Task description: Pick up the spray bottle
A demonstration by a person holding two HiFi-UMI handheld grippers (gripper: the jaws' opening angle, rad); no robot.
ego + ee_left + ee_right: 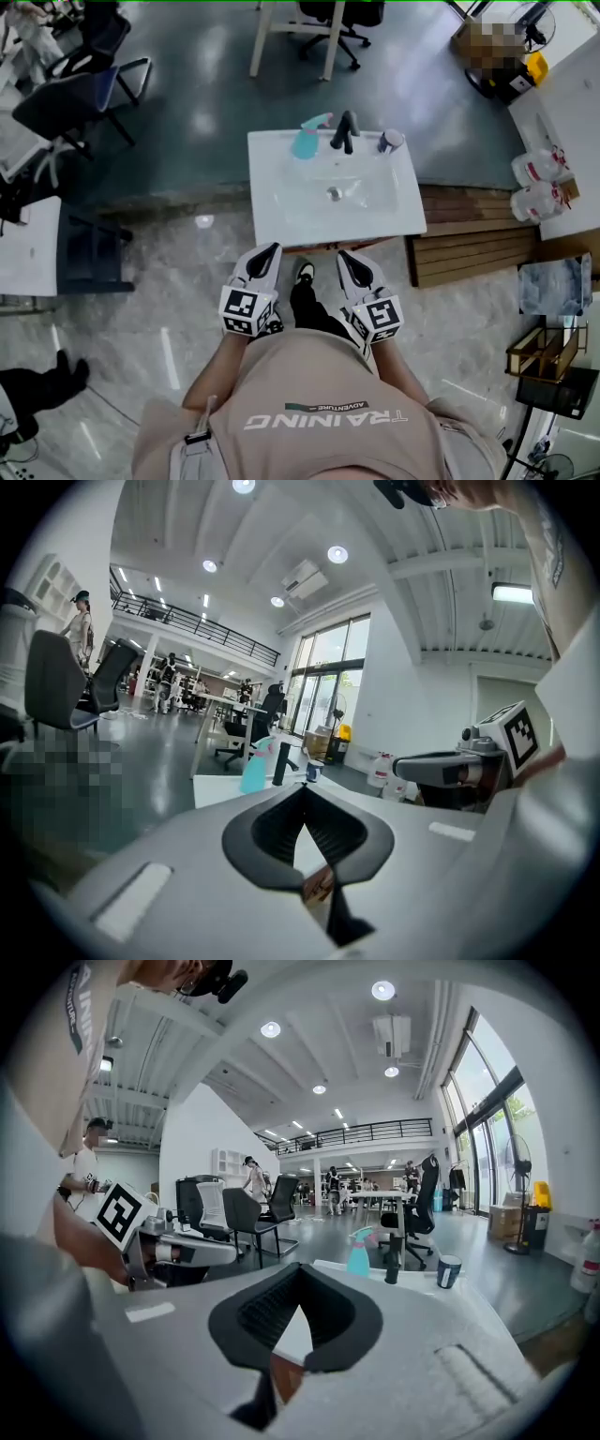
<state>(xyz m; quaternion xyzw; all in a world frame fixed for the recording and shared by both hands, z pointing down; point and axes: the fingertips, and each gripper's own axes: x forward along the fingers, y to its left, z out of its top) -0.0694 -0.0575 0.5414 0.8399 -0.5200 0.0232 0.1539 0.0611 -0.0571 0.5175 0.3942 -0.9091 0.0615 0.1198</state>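
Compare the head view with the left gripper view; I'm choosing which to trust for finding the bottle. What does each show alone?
Head view only: the inside of the basin and its drain. Left gripper view only: ceiling lights and tall windows. Both: spray bottle, faucet, cup and right gripper.

White sink top (pixel 281 211) with spray bottle (pixel 307 139), faucet (pixel 344 131), cup (pixel 390 142).

White sink unit (pixel 265 202) stands on grey floor, with a drain (pixel 334 193) at the basin's centre. Black faucet (pixel 345 131) is upright on the back rim, and a cup (pixel 391 141) sits just to its right. Wooden slatted platform (pixel 473 248) abuts the sink's right side. Two white jugs (pixel 534 169) sit on a counter at far right. Office chairs (pixel 66 103) stand upper left, well apart from the sink.
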